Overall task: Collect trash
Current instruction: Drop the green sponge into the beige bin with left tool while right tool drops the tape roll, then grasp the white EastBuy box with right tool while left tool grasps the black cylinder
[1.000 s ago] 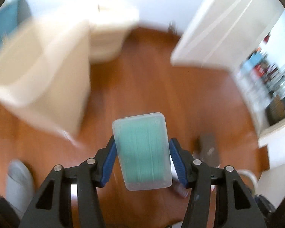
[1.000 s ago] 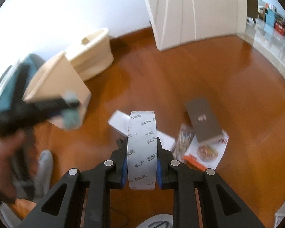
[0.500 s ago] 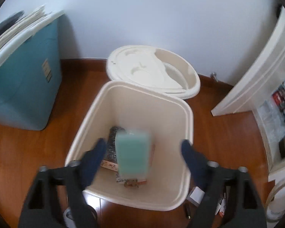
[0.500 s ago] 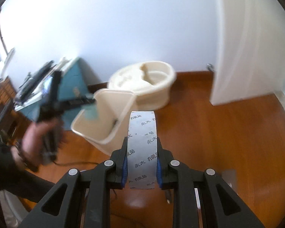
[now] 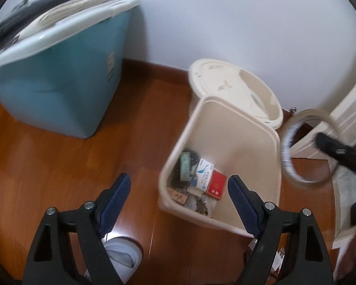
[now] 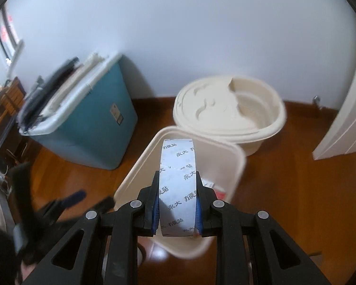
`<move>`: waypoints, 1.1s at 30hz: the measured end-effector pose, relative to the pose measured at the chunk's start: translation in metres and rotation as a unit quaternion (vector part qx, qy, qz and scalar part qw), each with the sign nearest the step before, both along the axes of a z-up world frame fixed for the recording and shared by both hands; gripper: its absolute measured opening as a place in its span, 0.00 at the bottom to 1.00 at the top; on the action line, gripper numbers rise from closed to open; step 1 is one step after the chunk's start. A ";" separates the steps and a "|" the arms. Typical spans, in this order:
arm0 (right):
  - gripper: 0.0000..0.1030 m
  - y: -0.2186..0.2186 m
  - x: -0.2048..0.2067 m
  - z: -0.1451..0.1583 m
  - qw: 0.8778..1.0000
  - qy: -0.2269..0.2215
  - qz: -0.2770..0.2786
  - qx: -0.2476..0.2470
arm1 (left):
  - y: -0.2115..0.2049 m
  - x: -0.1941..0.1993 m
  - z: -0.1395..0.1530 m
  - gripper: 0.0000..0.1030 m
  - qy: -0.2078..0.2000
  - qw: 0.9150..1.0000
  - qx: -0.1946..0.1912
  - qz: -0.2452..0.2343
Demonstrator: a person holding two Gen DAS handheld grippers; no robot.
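The cream rectangular plastic trash bin stands open on the wooden floor, beside its detached cream lid unit. Inside lie a pale green plastic case, a white-and-blue carton, a red box and darker scraps. The white roll of printed tape stands on edge above the bin's near rim, clamped between the right tool pads.

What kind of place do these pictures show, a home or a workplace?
Most likely a room in a home. It has a polished wooden floor with a baseboard under a plain white wall, a cream trash bin holding household packaging, and a teal storage box with papers piled on its lid.
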State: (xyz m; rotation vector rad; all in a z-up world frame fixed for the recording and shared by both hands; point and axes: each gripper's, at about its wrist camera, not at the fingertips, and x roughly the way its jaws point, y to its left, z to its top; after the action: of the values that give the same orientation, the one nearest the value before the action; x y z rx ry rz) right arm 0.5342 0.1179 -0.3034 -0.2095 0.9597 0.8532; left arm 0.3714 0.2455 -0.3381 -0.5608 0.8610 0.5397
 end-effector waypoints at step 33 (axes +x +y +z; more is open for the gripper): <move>0.85 -0.303 -0.003 -0.211 0.966 0.046 0.057 -0.248 | -0.216 0.037 -0.057 0.82 0.024 0.971 0.071 -0.228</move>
State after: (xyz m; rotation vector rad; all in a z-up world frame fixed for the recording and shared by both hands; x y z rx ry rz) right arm 0.5309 -0.1855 -0.5146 -0.6659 1.2489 0.7178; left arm 0.4081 0.0293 -0.3946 -0.2064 0.9544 0.1914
